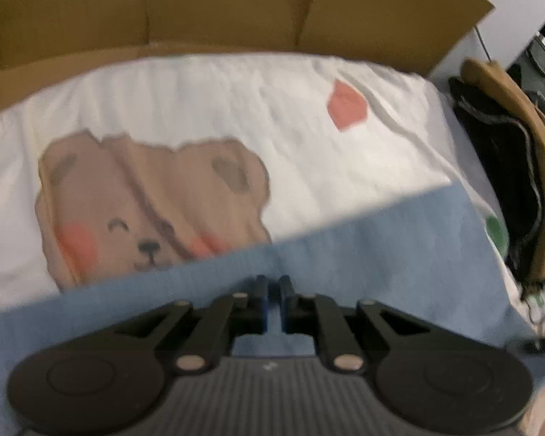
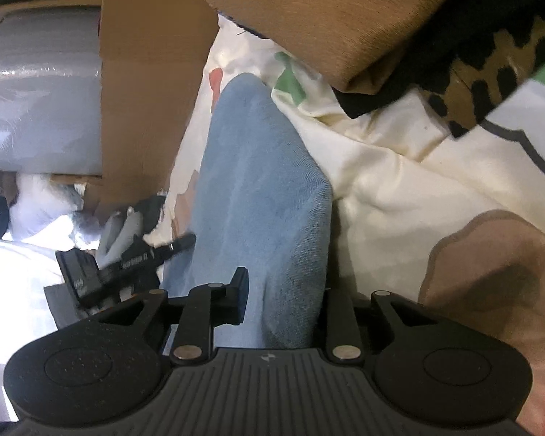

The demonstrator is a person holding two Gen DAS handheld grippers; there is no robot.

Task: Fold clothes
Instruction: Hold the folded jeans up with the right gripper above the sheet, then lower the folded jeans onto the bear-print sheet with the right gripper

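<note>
**Left gripper closed on blue cloth; right gripper straddles the fold**

Left gripper (image 1: pixel 272 290): jaws drawn nearly together, only a thin slit between the blue-lined pads. The tips sit right on the blue garment (image 1: pixel 363 239). A pinch of the fabric looks likely, but blur hides whether any cloth is actually caught in that slit. Beyond the tips, the garment's far edge runs as a diagonal, rising from lower left to upper right, across the white bear-print sheet (image 1: pixel 200 109).

Right gripper (image 2: pixel 283 290): jaws part open, with a raised ridge of the same blue garment (image 2: pixel 258 181) running between them. The left finger (image 2: pixel 238 298) stands beside the fabric with a slight gap. The right finger is hidden under the draped edge, so pad contact there cannot be confirmed. Read as not clamped.

Key relation: in the right wrist view the cloth's long axis runs straight away from the claw, from the jaws toward the cardboard box (image 2: pixel 145 91) at the far end. The garment therefore lies directly ahead of and inside the right gripper, lengthwise in line with its fingers. The left tool (image 2: pixel 134 258) shows at the garment's left side, partway along.

Brown and leopard-print clothing (image 2: pixel 381 18) is heaped at upper right, apart from the blue piece.

Judgement: both grippers are on the garment. The right one needs only to close where it stands before the fold is carried along the long axis. Risk: the ridge slips out sideways if it closes off-centre.
</note>
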